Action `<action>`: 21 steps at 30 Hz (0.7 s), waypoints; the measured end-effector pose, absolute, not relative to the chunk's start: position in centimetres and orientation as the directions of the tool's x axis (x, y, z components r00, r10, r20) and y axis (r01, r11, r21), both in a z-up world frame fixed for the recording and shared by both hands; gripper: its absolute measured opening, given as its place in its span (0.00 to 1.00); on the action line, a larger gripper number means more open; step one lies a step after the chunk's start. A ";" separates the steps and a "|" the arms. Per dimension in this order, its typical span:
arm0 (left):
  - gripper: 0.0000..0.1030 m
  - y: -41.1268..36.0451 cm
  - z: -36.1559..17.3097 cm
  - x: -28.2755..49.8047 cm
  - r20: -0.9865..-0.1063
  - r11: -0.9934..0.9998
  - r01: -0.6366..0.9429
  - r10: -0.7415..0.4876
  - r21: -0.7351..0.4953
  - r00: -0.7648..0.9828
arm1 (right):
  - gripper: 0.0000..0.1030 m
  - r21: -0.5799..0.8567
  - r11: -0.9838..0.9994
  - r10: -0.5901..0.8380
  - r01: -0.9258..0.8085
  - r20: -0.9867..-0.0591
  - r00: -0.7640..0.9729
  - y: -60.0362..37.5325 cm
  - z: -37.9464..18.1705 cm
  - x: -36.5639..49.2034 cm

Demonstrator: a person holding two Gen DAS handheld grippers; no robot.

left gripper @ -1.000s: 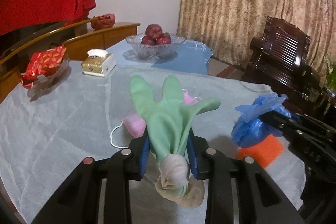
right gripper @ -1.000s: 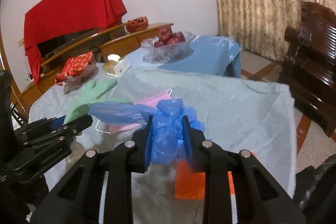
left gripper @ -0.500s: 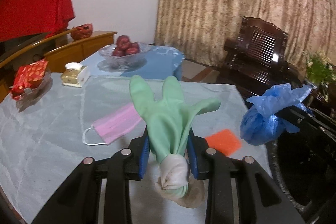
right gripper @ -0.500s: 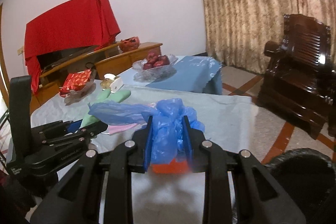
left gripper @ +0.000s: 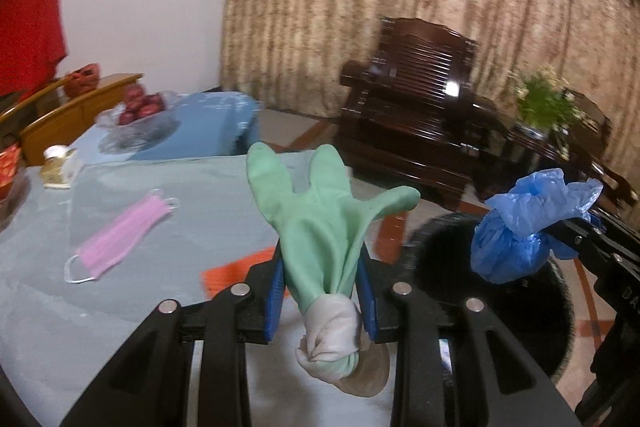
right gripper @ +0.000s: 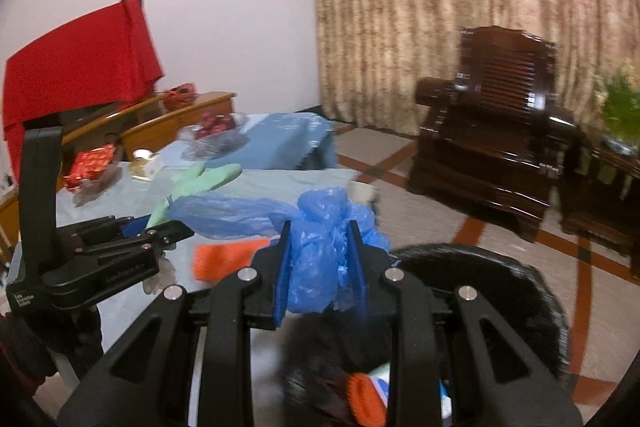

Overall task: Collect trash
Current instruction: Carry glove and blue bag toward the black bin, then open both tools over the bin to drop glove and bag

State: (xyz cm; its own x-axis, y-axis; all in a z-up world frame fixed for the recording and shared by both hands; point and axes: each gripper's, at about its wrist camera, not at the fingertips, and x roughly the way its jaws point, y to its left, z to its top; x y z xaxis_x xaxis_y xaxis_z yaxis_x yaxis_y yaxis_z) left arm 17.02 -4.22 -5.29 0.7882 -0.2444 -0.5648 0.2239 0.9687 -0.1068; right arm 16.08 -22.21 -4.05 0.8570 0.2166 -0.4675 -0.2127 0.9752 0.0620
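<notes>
Left gripper (left gripper: 322,291): fingers clamped on green glove (left gripper: 320,227). Right gripper (right gripper: 320,267): fingers clamped on blue bag (right gripper: 320,247), over bin (right gripper: 500,291) at desk's (left gripper: 140,299) 3 o'clock.

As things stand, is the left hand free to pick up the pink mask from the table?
Probably not yet. The left tongs are shut on a green glove, so nothing else fits between them. The pink mask lies flat and uncovered on the table; the way there looks free once the glove is dropped.

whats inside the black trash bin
In the right wrist view, the black trash bin holds an orange ridged piece and some pale scraps; the right gripper covers the rest.
</notes>
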 end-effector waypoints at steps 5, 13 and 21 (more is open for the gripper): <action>0.30 -9.0 -6.3 17.2 -0.575 0.943 0.315 -0.320 -0.111 0.753 | 0.24 0.057 0.993 0.120 -0.106 -0.482 0.868 -27.0 -5.1 14.3; 0.30 -15.5 -8.1 17.2 -0.591 0.900 0.420 -0.402 -0.115 0.699 | 0.24 0.048 0.999 0.010 0.018 -0.521 0.854 -32.3 -7.7 13.2; 0.30 -19.9 -9.0 17.7 -0.594 0.875 0.472 -0.438 -0.109 0.675 | 0.24 0.059 0.995 -0.038 0.085 -0.551 0.834 -35.1 -9.9 12.9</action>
